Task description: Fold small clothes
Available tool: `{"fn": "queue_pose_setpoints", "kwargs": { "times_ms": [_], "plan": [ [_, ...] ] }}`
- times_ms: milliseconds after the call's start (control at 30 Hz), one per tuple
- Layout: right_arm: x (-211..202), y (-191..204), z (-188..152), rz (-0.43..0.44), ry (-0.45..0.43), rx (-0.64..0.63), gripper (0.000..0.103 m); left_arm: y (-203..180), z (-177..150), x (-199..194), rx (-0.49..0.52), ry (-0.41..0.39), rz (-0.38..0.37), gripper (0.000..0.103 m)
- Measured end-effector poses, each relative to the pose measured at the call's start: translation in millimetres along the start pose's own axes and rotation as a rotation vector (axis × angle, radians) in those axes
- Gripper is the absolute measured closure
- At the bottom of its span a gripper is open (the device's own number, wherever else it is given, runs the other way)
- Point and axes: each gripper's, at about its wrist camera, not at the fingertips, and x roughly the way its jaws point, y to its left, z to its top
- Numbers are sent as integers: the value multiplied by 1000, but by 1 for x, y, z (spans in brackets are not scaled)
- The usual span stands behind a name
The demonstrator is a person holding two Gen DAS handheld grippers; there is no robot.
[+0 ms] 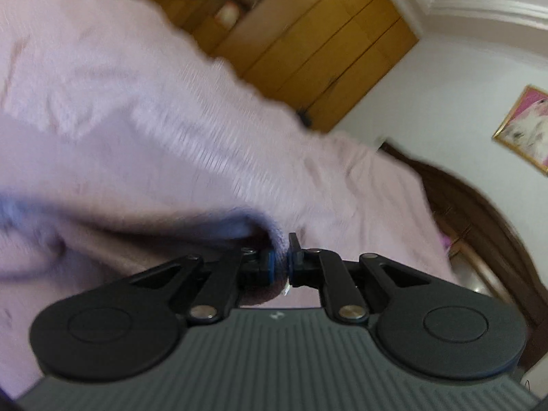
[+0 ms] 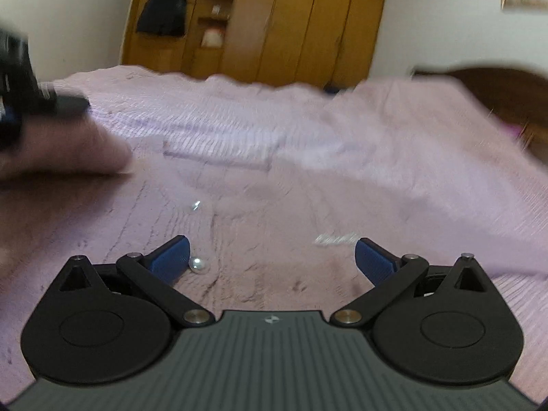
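A pale pink fuzzy knit garment (image 1: 144, 130) fills most of the left wrist view, blurred by motion. My left gripper (image 1: 281, 263) is shut on a fold of its edge and holds it lifted. In the right wrist view the same pink garment (image 2: 274, 212) lies spread on the bed, with pearl buttons (image 2: 199, 264) on it. My right gripper (image 2: 272, 257) is open and empty, low over the garment. The left gripper (image 2: 20, 78) and the hand that holds it show blurred at the far left of that view.
The bed (image 2: 479, 171) has a pink cover much like the garment. A dark wooden headboard (image 2: 496, 89) is at the right. A wooden wardrobe (image 2: 274, 20) stands behind, with a black garment (image 2: 164, 7) hanging on it. A framed picture (image 1: 524, 123) hangs on the wall.
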Motion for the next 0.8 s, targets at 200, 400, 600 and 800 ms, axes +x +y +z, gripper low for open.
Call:
{"fn": "queue_pose_setpoints", "kwargs": {
  "times_ms": [200, 400, 600, 800],
  "plan": [
    [10, -25, 5, 81, 67, 118, 0, 2, 2, 13, 21, 167, -112, 41],
    [9, -19, 1, 78, 52, 98, 0, 20, 27, -41, 2, -32, -144, 40],
    [7, -5, -1, 53, 30, 36, 0, 51, 57, -97, 51, -295, 359, 27],
    [6, 3, -2, 38, 14, -10, 0, 107, 61, -100, -152, -163, 509, 25]
  ]
}}
